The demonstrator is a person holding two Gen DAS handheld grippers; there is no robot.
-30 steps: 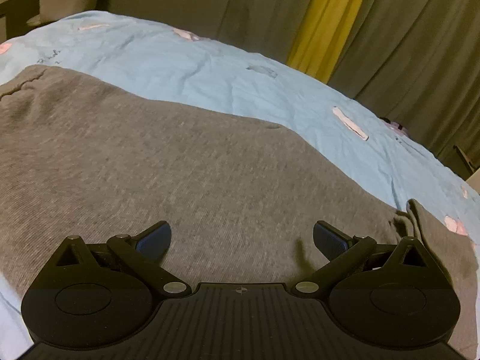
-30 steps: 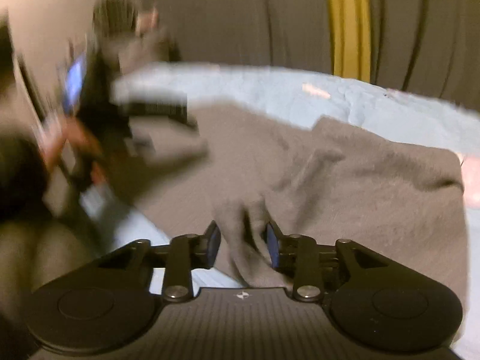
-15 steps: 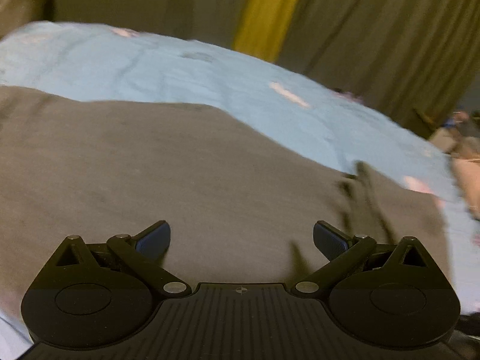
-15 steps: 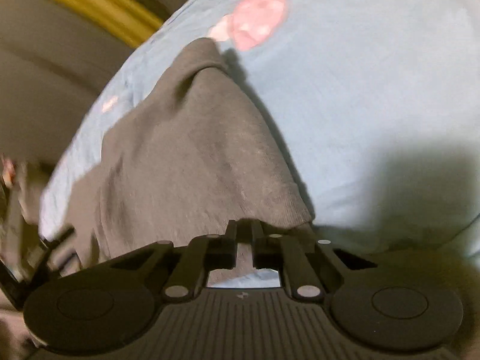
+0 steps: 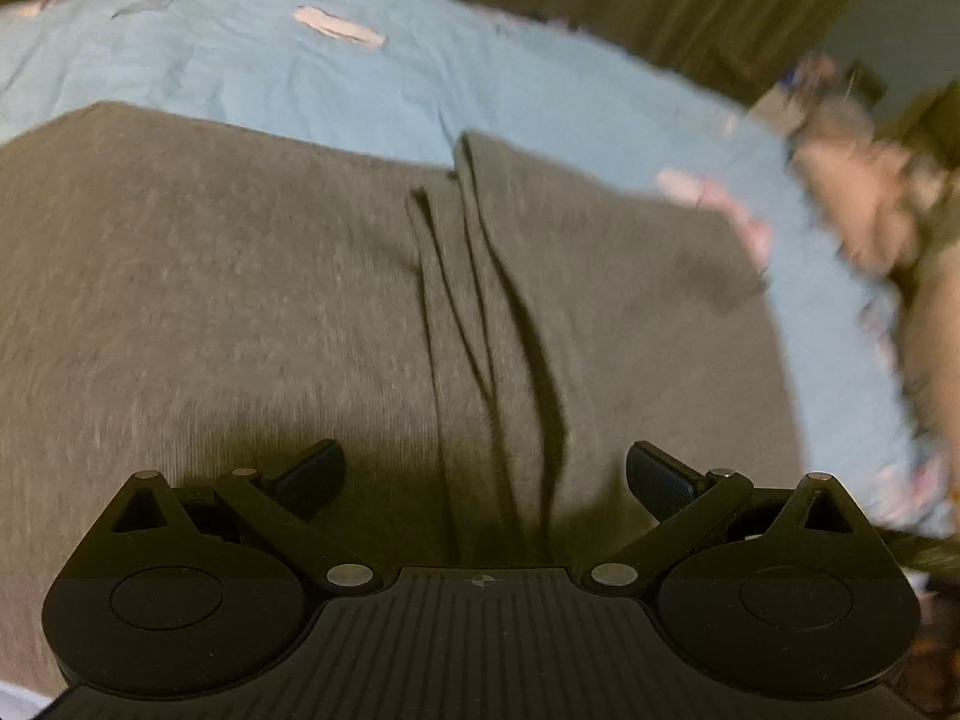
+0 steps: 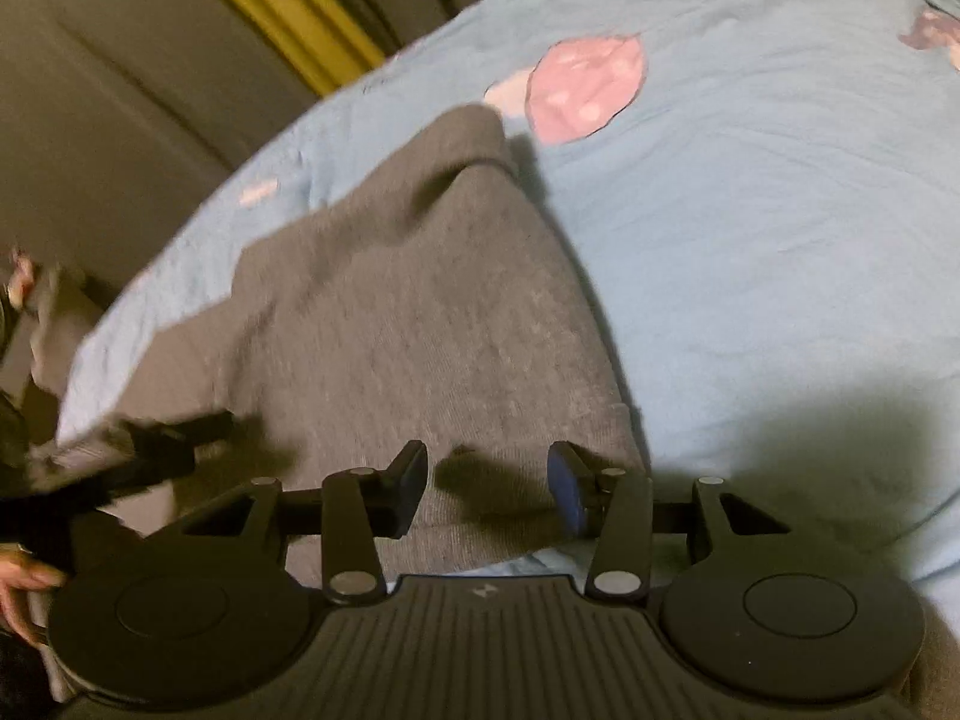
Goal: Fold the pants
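The left tongs stand with their jaws spread wide, the two dark fingertips far apart and nothing between them. The right tongs are parted too, though less widely, one blue-faced pad turned inward toward the other and the gap between them free. At the left edge of the right wrist view, part of a bare hand shows, blurred.

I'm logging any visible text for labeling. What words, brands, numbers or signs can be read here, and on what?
None can be read: no words or numbers show on the pants, the sheet or either gripper. The sheet's pink patches are pictures, not text.
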